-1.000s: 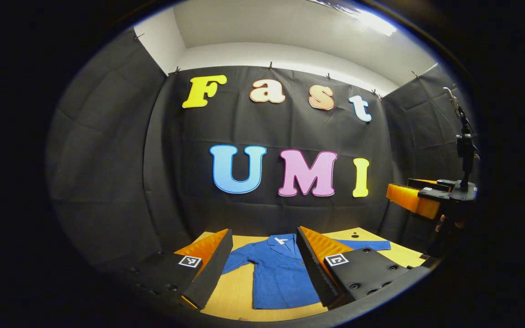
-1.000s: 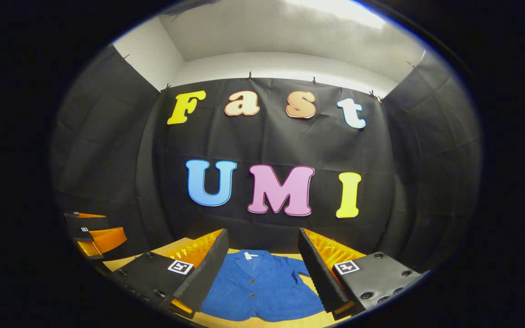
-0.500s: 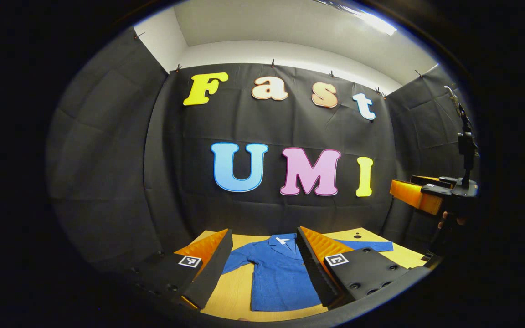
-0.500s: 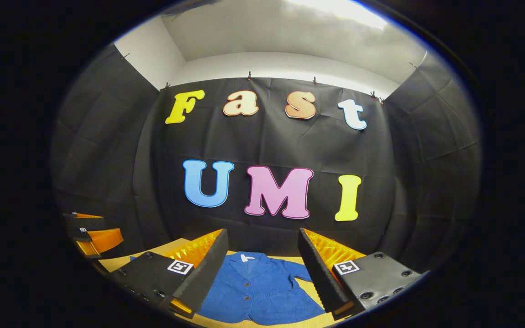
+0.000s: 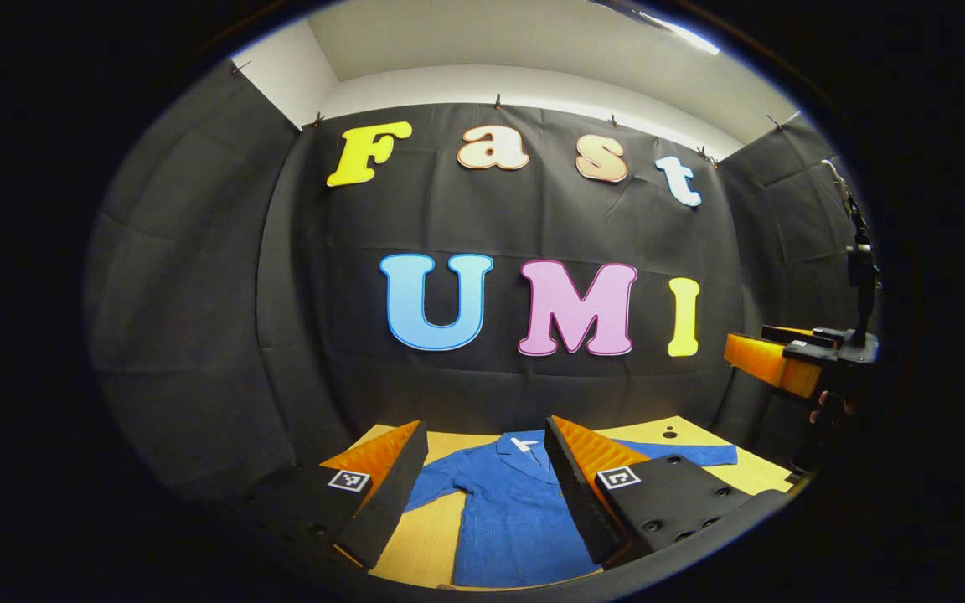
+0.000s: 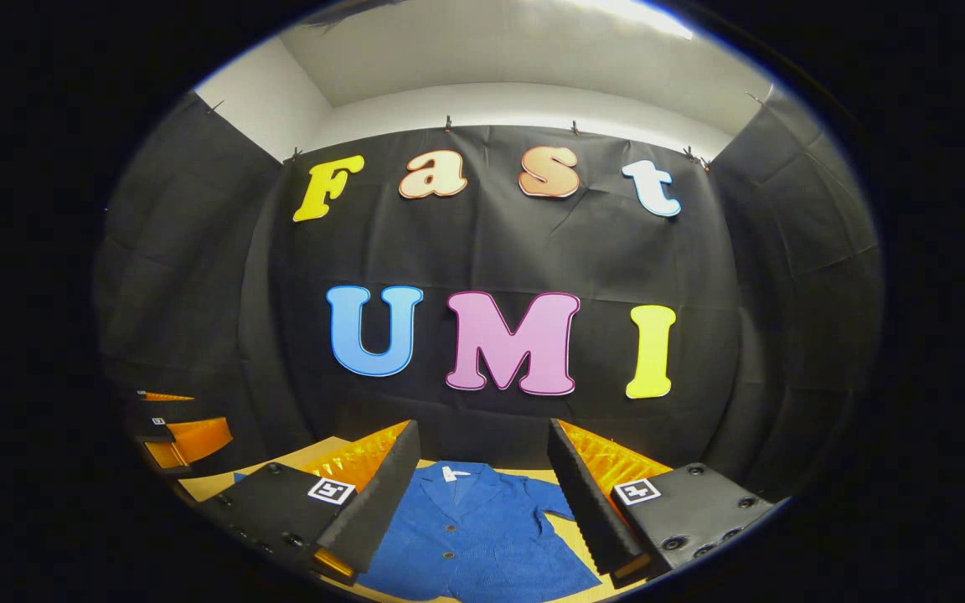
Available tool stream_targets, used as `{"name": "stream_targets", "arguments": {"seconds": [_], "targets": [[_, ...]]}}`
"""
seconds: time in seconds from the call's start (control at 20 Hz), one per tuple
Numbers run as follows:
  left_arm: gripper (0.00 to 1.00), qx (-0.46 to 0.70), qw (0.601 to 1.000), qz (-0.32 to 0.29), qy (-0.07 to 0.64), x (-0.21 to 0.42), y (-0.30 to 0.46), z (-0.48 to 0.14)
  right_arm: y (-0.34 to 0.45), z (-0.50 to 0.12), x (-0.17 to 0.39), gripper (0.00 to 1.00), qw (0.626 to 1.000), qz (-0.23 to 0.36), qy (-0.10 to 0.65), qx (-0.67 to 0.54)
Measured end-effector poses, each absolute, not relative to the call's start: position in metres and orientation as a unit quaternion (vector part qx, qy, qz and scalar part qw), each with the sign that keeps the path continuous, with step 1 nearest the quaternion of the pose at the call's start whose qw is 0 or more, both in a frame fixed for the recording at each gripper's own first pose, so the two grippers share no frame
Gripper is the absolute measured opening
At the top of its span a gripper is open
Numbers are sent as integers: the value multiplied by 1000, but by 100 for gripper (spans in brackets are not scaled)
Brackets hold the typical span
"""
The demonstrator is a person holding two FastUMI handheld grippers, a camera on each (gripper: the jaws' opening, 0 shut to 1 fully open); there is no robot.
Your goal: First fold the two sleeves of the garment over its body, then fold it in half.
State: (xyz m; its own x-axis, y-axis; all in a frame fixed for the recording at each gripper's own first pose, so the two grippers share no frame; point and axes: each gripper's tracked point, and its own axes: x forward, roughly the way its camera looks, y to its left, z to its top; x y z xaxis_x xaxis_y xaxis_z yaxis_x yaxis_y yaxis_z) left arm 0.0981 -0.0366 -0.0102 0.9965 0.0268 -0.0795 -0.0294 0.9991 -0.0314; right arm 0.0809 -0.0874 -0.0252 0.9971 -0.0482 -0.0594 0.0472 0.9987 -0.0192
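A blue button-front jacket lies flat on the wooden table, collar toward the back wall, both sleeves spread outward. One sleeve reaches to the right in the left gripper view. My left gripper hovers open above the jacket, nothing between its fingers. My right gripper also hangs open over the jacket, empty. The right gripper appears at the far right of the left gripper view, held by a hand. The left gripper shows at the far left of the right gripper view.
The table's wooden top ends at the black cloth wall close behind the jacket's collar. A small dark hole marks the tabletop near the right sleeve.
Both views have tilted slightly downward and come a little closer to the jacket. Both grippers stay open and empty.
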Motion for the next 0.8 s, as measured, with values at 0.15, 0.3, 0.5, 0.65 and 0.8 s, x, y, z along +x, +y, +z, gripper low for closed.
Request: {"name": "stream_targets", "arguments": {"seconds": [0.15, 0.3, 0.5, 0.65, 0.8], "targets": [[81, -15, 998, 25, 47, 120, -35, -17, -99, -41, 94, 96, 999, -23, 39, -10], [81, -8, 998, 43, 51, 140, -29, -20, -110, -68, 108, 96, 997, -25, 68, -6], [81, -21, 996, 56, 64, 165, -27, -27, -126, -93, 131, 95, 996, -28, 87, 7], [80, -18, 995, 67, 70, 179, -28, -29, -158, -122, 148, 96, 992, -54, 111, 26], [81, -17, 994, 73, 80, 190, -36, -36, -209, -163, 165, 96, 984, -101, 144, 43]]}}
